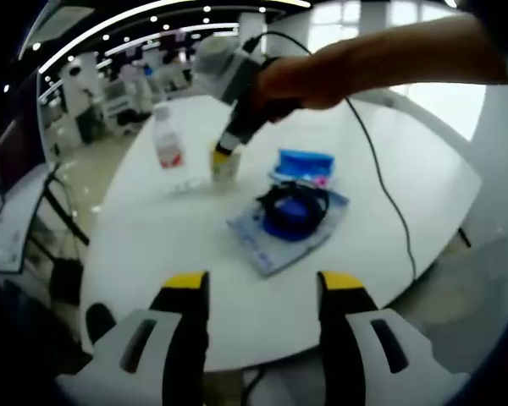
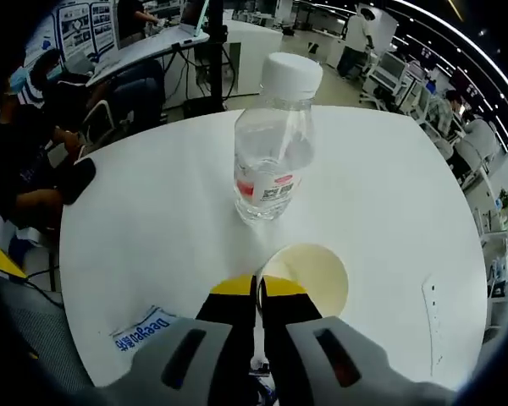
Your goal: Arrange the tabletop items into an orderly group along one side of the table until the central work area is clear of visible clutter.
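The paper cup (image 2: 309, 279), rim pinched by the right gripper (image 2: 256, 292), could crumple or knock the bottle (image 2: 273, 144); left gripper (image 1: 258, 283) jaws spread.

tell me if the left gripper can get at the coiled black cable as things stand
Probably yes. The left gripper has its jaws open, and bare table lies between it and the coiled black cable; the right gripper works farther off, at the paper cup.

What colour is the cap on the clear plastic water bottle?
White; the clear plastic water bottle has a white cap, clearest in the right gripper view.
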Tool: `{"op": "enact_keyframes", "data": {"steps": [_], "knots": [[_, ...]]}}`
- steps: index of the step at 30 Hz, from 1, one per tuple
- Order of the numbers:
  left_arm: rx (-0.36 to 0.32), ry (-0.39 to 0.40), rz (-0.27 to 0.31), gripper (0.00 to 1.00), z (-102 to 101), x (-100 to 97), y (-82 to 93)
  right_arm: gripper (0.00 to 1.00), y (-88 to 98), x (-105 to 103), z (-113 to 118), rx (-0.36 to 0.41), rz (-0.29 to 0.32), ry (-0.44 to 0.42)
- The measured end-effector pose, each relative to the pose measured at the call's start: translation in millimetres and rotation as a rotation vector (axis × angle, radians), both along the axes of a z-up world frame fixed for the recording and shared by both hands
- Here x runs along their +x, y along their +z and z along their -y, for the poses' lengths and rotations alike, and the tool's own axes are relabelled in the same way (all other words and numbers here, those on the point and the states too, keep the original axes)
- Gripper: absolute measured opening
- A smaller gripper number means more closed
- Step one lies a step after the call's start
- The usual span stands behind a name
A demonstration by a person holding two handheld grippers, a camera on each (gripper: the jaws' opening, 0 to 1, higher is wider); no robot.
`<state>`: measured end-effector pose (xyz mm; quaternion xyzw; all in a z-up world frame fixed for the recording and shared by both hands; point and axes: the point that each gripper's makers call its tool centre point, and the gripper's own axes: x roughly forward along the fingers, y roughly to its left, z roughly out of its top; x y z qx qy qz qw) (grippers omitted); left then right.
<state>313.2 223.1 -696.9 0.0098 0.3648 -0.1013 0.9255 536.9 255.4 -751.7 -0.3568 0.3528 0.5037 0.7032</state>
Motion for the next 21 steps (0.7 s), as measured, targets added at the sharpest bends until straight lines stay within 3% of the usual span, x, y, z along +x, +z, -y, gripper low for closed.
{"op": "enact_keyframes", "data": {"steps": [14,21], "knots": [[-0.002,-0.002,-0.003,0.47,1,-0.4,0.5,0.03,4.7,-14,-12,-0.011,0.008,0.042],[0.005,-0.009,-0.003,0.46,2,-0.3,0.4,0.08,5.8,-17,-9,-0.012,0.004,0.043]]}}
